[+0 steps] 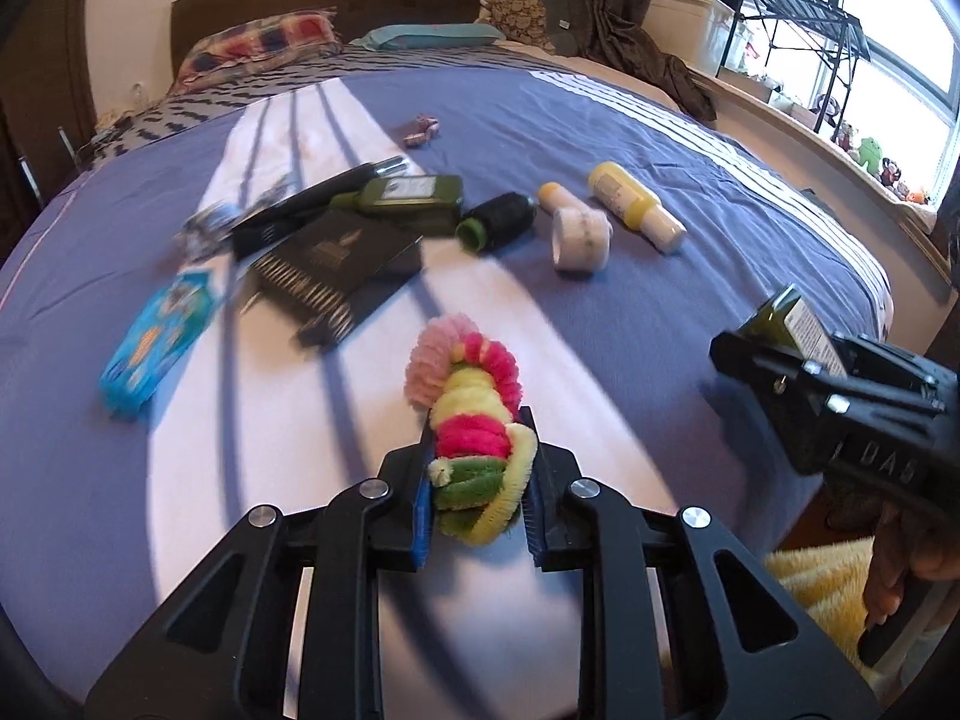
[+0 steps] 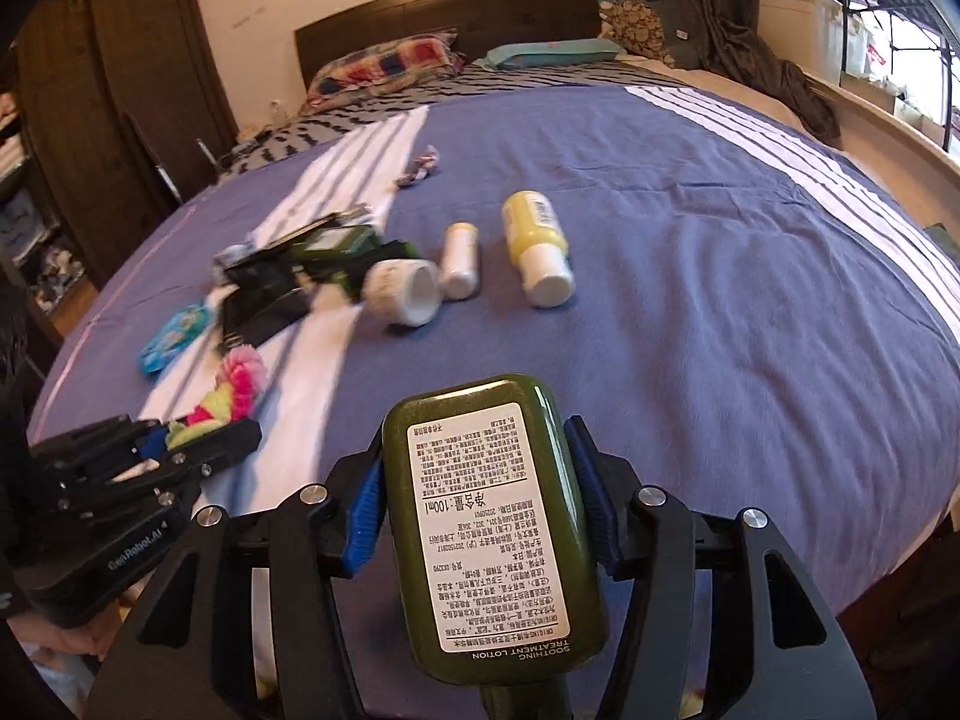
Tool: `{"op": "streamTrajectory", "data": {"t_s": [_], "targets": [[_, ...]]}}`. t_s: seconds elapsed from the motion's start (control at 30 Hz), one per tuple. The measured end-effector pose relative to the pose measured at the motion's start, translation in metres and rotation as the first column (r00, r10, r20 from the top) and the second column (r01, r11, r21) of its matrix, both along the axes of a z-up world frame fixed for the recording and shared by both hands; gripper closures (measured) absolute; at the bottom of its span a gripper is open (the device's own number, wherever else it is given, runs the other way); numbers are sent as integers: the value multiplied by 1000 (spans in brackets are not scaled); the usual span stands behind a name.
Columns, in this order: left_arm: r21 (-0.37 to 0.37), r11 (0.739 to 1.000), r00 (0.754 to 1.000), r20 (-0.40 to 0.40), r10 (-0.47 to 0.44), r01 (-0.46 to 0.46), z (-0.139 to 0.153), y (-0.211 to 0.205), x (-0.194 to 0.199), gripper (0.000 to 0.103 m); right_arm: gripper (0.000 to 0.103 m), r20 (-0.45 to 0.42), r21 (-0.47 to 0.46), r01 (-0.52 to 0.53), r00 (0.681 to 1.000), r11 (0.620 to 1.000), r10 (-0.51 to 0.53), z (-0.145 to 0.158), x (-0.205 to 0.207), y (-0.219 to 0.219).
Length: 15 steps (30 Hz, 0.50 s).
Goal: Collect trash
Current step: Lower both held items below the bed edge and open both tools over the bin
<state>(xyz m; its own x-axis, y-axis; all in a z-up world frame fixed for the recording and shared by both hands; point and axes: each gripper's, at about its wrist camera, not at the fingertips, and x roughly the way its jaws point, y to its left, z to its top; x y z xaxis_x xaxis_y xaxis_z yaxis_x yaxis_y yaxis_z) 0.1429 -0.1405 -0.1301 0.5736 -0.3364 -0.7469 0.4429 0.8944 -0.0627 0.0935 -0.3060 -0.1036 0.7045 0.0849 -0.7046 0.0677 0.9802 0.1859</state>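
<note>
My left gripper (image 1: 478,441) is shut on a bundle of fuzzy pink, yellow and green hair ties (image 1: 474,420), held above the bed's near edge; it also shows in the right wrist view (image 2: 198,429). My right gripper (image 2: 480,462) is shut on a dark green lotion bottle (image 2: 492,516) with a white label, seen at the right of the left wrist view (image 1: 786,324). On the blue bedspread (image 1: 660,138) lie a second green bottle (image 1: 408,195), a black box (image 1: 336,273), a yellow bottle (image 1: 636,204), a white tape roll (image 1: 579,237) and a blue packet (image 1: 159,336).
A black-and-green cylinder (image 1: 498,219), a small white bottle (image 2: 461,258) and a small crumpled wrapper (image 1: 422,129) also lie on the bed. Pillows (image 1: 264,45) and the headboard are at the far end. A wardrobe (image 2: 108,120) stands left, a window ledge and rack (image 1: 798,42) right.
</note>
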Motion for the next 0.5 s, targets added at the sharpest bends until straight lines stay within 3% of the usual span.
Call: {"op": "streamTrajectory", "data": {"t_s": [0.27,0.5], "targets": [[-28,998,997,47,65,-64,20,56,-75,81,49,30,12,-96,995,995,95,14,-57,49],[-42,994,994,37,98,-97,18,87,-128,81,49,-9,42,-191,981,981,192,-5,-96,89]]}}
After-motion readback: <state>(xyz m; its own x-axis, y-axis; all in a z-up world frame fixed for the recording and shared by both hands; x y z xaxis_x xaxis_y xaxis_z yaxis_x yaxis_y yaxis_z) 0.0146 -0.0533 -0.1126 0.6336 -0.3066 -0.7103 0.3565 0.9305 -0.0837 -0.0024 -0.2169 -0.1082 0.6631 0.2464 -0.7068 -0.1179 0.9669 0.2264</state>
